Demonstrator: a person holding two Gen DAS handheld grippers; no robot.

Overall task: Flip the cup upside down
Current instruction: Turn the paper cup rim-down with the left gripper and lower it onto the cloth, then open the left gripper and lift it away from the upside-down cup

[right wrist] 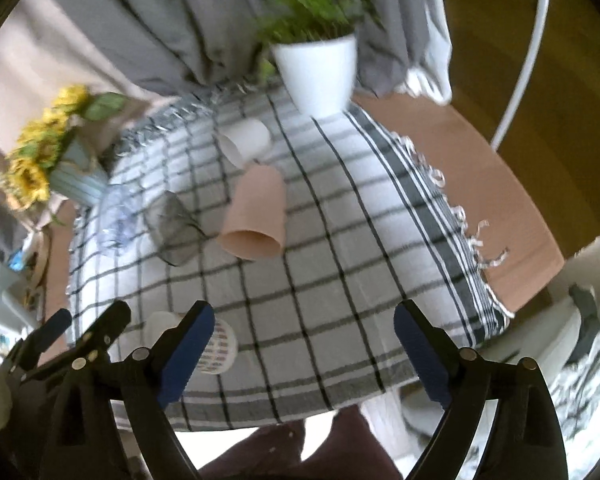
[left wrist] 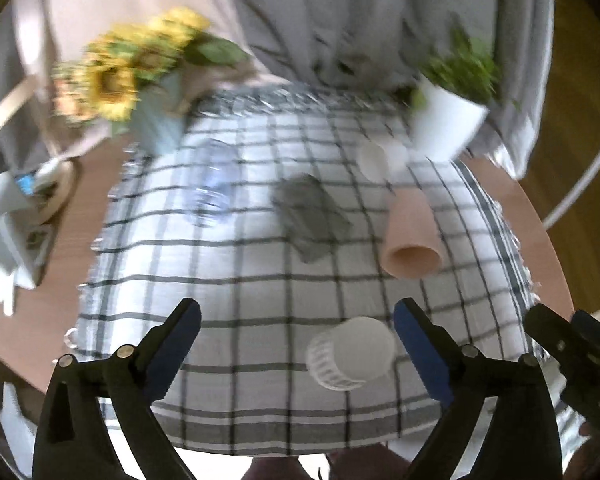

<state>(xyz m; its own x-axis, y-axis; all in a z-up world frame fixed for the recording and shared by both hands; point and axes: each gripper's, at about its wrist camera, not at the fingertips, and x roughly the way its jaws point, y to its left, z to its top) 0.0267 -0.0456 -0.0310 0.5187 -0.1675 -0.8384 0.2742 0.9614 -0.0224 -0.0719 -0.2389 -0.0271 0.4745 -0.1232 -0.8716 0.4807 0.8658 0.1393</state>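
Note:
Several cups lie on their sides on the checked tablecloth (left wrist: 240,280). A white ribbed cup (left wrist: 350,354) lies nearest, between my left gripper's fingers, close to the right finger. A pink cup (left wrist: 412,236) lies further right, a white cup (left wrist: 380,158) behind it, a grey cup (left wrist: 310,216) in the middle and a clear cup (left wrist: 210,180) at left. My left gripper (left wrist: 296,344) is open. My right gripper (right wrist: 304,344) is open and empty over the cloth's front edge; the white ribbed cup (right wrist: 220,346) sits behind its left finger, the pink cup (right wrist: 256,216) further back.
A sunflower bouquet in a pale vase (left wrist: 124,76) stands at the back left and a potted green plant in a white pot (left wrist: 446,120) at the back right. Grey curtains hang behind. Boxes (left wrist: 8,224) sit at the table's left edge.

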